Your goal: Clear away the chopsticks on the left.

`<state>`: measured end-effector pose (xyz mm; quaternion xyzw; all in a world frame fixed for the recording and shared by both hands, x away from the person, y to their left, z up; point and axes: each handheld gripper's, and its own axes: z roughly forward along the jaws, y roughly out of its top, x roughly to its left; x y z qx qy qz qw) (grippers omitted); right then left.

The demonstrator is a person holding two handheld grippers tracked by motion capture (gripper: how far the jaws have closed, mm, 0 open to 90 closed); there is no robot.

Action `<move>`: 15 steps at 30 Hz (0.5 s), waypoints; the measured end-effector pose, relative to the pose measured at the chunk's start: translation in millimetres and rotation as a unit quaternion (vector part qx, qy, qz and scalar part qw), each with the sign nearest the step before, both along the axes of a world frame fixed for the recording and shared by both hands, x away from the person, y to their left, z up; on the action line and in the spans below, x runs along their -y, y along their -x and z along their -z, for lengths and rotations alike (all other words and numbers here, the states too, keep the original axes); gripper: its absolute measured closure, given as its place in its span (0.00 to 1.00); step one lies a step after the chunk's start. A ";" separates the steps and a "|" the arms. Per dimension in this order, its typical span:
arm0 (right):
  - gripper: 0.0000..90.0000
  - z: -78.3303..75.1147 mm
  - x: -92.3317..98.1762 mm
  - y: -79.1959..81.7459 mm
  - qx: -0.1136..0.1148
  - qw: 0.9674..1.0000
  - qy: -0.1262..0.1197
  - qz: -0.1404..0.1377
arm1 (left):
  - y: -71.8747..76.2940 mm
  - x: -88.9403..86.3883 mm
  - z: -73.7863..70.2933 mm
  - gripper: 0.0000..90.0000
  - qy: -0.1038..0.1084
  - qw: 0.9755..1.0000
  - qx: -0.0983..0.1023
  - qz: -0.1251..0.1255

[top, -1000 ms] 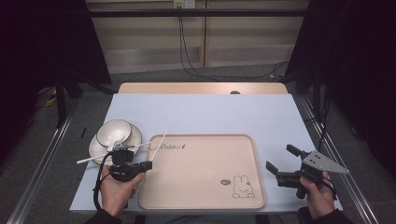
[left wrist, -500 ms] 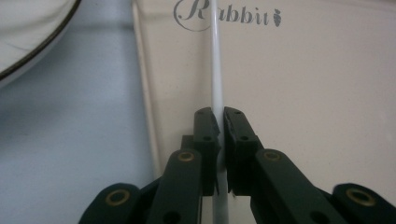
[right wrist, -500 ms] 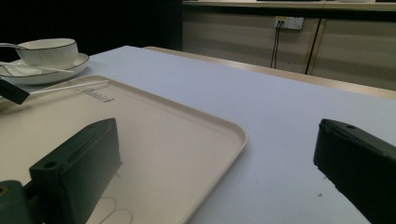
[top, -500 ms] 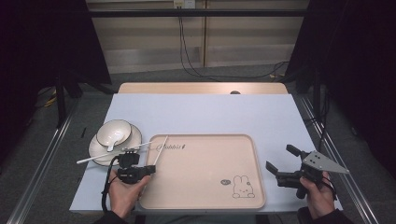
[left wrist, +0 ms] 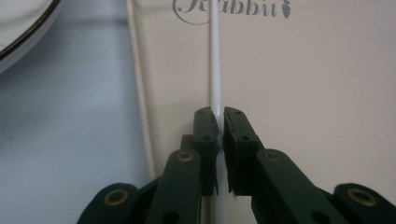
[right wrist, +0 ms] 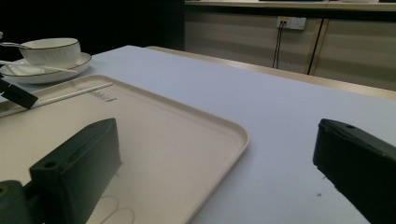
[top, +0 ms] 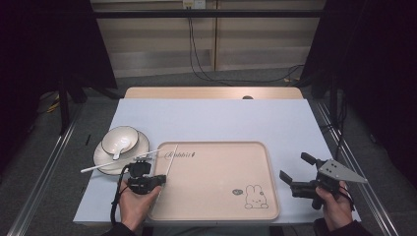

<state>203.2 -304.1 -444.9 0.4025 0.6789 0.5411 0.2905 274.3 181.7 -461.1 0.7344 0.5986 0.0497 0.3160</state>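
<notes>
On the table, high view: the left gripper [top: 160, 179], at the tray's [top: 216, 216] nine o'clock edge, pinches one white chopstick [top: 171, 160] over the tray; a second chopstick [top: 120, 162] lies across the plate [top: 101, 160], unmoved. Left gripper view: jaws clamp the chopstick [left wrist: 215, 70]. Right gripper view: jaws spread wide, idle. Judged roughly half done.
</notes>
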 end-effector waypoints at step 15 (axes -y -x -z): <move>0.01 -0.2 -0.1 0.3 0.002 1.000 -0.003 0.000 | 1.5 -8.6 -7.3 0.62 0.037 0.997 0.043 0.060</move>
